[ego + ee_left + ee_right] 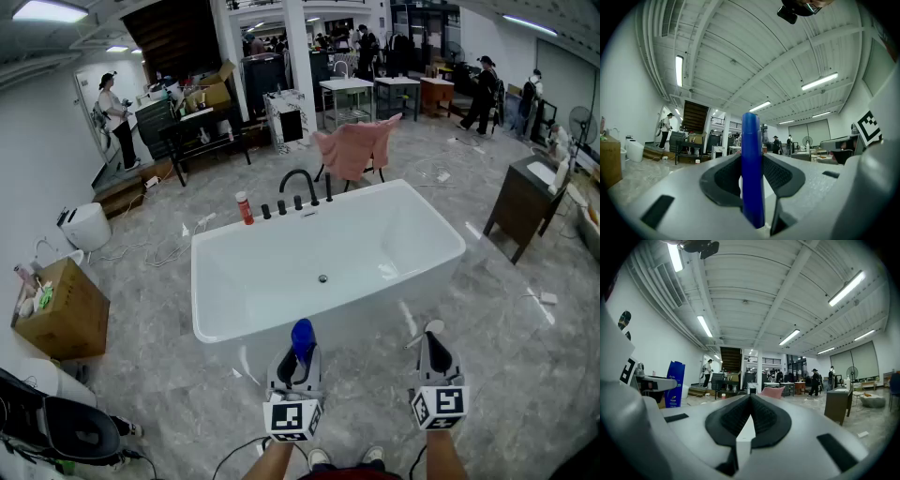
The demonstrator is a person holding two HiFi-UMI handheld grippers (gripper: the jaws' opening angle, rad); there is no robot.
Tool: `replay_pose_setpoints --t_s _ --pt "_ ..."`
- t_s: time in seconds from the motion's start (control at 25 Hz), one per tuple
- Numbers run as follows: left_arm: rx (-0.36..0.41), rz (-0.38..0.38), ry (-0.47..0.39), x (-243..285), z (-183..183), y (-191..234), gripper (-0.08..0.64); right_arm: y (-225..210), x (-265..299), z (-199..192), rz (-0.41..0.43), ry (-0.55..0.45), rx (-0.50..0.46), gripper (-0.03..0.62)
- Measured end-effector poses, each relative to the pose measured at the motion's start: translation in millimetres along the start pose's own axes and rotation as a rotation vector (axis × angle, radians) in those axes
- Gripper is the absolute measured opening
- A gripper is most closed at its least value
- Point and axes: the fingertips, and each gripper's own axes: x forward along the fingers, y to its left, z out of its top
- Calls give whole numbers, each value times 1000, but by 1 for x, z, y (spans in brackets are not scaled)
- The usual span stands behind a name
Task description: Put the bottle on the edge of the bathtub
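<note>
Head view — bottle (302, 338), then bathtub (200, 289), faucet (298, 182)

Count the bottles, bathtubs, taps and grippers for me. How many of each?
Bottles: 2, the blue bottle and the red bottle at the far edge of the bathtub
Bathtubs: 1
Taps: 1, the black tap
Grippers: 2, the left gripper holding the blue bottle, and the right gripper
Total: 6

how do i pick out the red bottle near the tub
Find the white bathtub mid-floor, then the black faucet and knobs along its far rim. The red bottle stands just left of them, the only red thing beside black fittings.
</note>
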Motion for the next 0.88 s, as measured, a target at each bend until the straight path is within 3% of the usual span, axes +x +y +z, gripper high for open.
replay_pose_setpoints --t_s 0.52,0.88 --pt "13 -70 -12 -6 0 28 144 39 -2 -8 -50 -5 20 -3" --pt "-10 -160 5 16 -12 12 144 13 -17 -25 -146 34 45 -3"
